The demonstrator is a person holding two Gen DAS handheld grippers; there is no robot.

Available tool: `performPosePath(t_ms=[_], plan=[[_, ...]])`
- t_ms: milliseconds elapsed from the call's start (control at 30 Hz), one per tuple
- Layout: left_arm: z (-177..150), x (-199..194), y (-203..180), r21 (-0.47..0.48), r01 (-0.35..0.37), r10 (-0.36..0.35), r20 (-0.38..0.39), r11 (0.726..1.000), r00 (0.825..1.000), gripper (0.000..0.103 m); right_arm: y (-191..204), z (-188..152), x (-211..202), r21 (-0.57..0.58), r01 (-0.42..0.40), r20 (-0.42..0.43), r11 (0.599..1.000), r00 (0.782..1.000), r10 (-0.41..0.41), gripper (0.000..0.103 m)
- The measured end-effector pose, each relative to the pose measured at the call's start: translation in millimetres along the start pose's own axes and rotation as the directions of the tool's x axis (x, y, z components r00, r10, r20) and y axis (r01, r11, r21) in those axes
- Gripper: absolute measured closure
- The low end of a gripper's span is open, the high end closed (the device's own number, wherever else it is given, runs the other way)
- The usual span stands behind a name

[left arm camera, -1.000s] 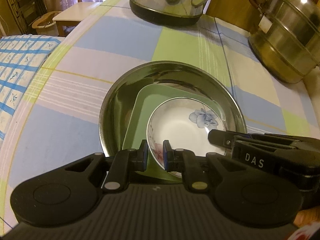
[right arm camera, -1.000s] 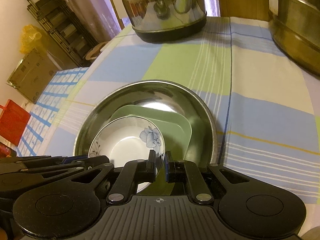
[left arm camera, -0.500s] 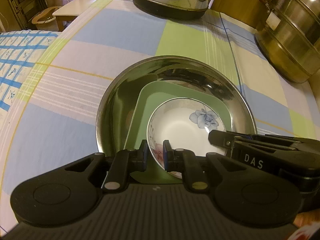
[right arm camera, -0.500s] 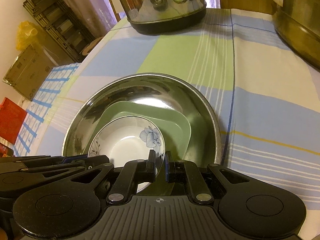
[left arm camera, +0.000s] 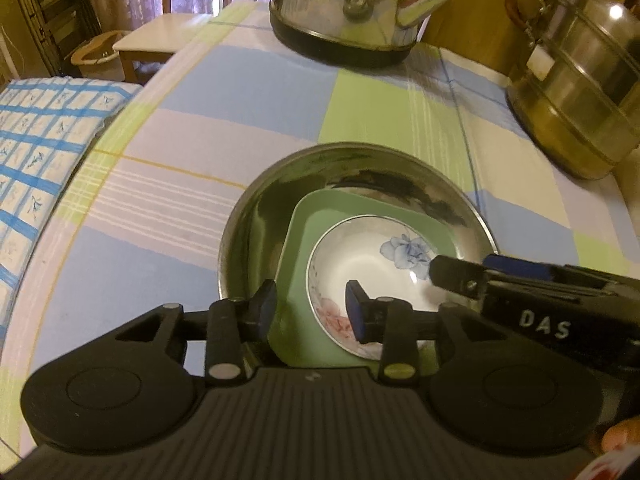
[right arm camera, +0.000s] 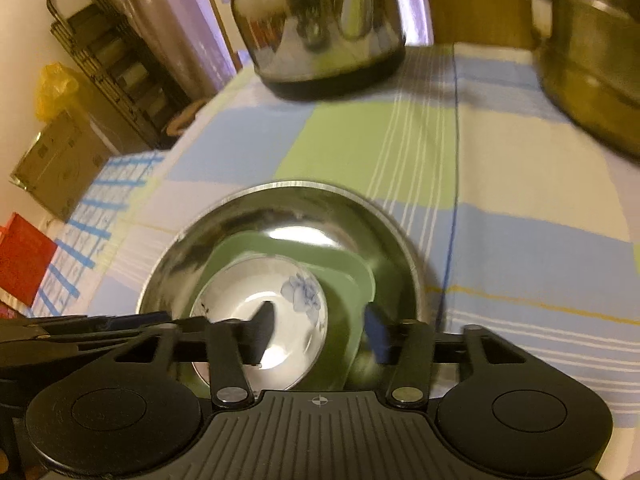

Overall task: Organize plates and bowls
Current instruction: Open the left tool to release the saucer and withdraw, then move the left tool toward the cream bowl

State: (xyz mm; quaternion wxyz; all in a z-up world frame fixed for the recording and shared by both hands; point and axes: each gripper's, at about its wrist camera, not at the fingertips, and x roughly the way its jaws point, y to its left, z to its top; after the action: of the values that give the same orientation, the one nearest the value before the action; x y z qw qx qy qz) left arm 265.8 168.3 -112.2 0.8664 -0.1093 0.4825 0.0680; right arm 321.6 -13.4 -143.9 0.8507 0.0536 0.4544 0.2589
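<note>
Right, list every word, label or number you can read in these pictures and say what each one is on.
"DAS": white letters on the side of the right gripper, seen from the left wrist camera.
White tag on the steel steamer pot: too blurred to read.
Cardboard box by the wall: printing too blurred to read.
Nothing readable on the kettle, the bowls or the tablecloth.

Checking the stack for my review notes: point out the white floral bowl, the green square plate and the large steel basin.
White floral bowl (left arm camera: 372, 276), left wrist view, inner bottom.
Green square plate (left arm camera: 298, 236), left wrist view, left rim.
Large steel basin (right arm camera: 296, 220), right wrist view, far inner wall.
</note>
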Motion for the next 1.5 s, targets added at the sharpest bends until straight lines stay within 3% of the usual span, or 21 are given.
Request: performPosePath(t_ms=[233, 400, 633, 1033, 1500], plan=[[-9, -41, -4, 0.005, 0.015, -0.015, 0.059, 1.000, 0.998, 0.050, -12, -7, -43, 0.028, -0.016, 0.049, 0.999, 0.999, 0.015, 0.039], [-22, -70, -14, 0.015, 0.008, -0.009, 0.069, 1.000, 0.998, 0.047, -18, -17, -76, 0.022, -0.021, 0.079, 1.000, 0.997, 0.019, 0.035], [-48, -114, -27, 0.017, 0.013, -0.015, 0.104, 1.000, 0.994, 0.035, -25, -40, -127, 0.028, -0.051, 0.096, 0.998, 0.994, 0.048, 0.034], [-115, -171, -58, 0.046, 0.049, -0.054, 0.112, 0.998, 0.992, 0.032, -34, -101, -209, 0.042, -0.046, 0.111, 0.998, 0.993, 0.041, 0.034], [-180, -193, -89, 0.087, 0.082, -0.088, 0.067, 0.993, 0.994, 0.028, -49, -175, -256, 0.042, 0.021, 0.077, 0.999, 0.997, -0.025, 0.034]])
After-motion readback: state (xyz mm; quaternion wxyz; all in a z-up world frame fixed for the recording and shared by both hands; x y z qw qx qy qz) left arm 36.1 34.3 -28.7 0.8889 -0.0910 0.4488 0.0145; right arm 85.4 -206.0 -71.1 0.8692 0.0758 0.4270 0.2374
